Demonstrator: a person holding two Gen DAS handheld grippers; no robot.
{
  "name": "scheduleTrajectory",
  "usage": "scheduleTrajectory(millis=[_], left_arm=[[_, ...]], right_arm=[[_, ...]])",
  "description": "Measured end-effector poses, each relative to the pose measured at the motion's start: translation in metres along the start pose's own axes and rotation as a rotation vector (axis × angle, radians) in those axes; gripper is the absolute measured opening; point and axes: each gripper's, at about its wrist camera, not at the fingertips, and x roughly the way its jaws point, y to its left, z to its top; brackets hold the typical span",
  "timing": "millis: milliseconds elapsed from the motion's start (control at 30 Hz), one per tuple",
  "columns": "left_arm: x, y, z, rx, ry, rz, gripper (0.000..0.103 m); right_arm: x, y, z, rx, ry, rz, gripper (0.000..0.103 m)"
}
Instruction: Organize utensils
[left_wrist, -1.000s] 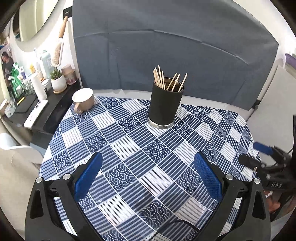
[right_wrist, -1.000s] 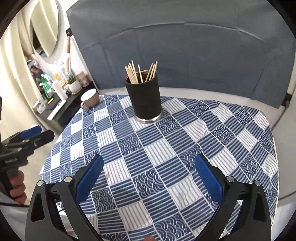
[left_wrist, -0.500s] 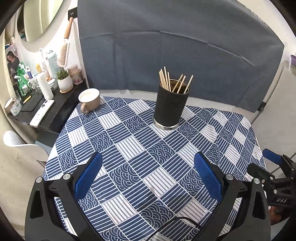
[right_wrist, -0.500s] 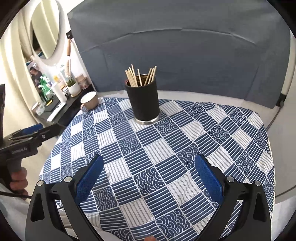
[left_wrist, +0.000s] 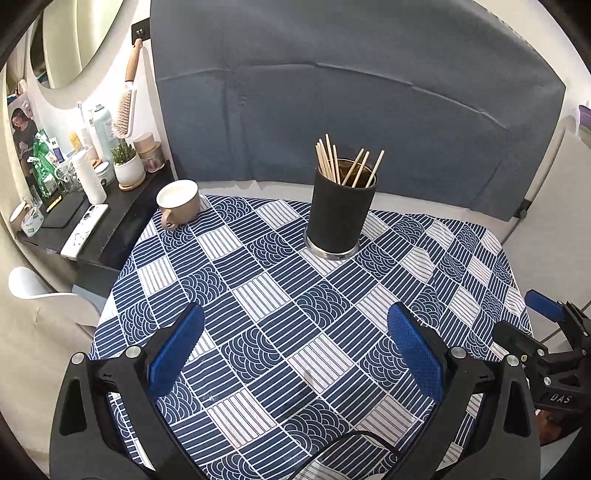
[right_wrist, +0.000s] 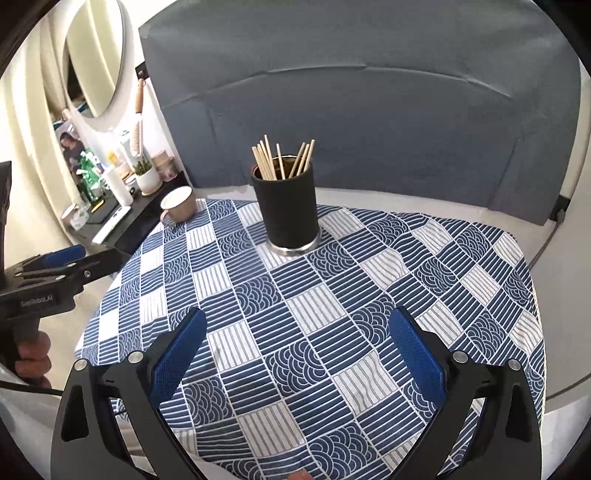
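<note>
Several pale chopsticks (left_wrist: 334, 162) upright, fanned

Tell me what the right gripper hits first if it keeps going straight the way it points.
Probably the patterned tablecloth: the right gripper, fingers open and empty, points slightly down at it. If it clears the cloth, the black holder of chopsticks lies ahead. Depth is uncertain.

I see a table w/ blue-white patterned cloth (left_wrist: 280, 295). On it: black cylindrical holder (left_wrist: 339, 218) w/ wooden chopsticks (left_wrist: 332, 162) upright, far centre; beige mug (left_wrist: 178, 201) at far-left corner, well apart
</note>
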Motion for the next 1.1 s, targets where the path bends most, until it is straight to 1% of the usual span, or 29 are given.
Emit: scheduleTrajectory(millis=[200, 367, 467, 667, 900, 1100], left_arm=[[-0.0001, 0.001, 0.0009, 0.006, 0.005, -0.007, 0.097], [0.0033, -0.0005, -0.0001, -0.003, 0.029, -0.04, 0.097], [0.0027, -0.0015, 0.0, -0.002, 0.026, -0.035, 0.097], [0.0026, -0.0035, 0.0003, 0.012, 0.026, -0.029, 0.097], [0.0026, -0.0025, 0.0003, 0.014, 0.023, -0.026, 0.097], [0.0022, 0.001, 0.0019, 0.015, 0.021, 0.021, 0.097]], right_arm=[[-0.0001, 0.0046, -0.0016, -0.006, 0.008, 0.016, 0.095], [-0.0021, 0.0031, -0.0032, 0.026, 0.003, 0.022, 0.095], [-0.0015, 0.0028, -0.0043, 0.032, 0.015, 0.03, 0.095], [-0.0033, 0.0033, -0.0036, 0.018, 0.01, 0.007, 0.095], [-0.0025, 0.0047, -0.0039, 0.012, 0.013, 0.015, 0.095], [-0.0036, 0.0045, -0.0033, 0.007, 0.001, 0.008, 0.095]])
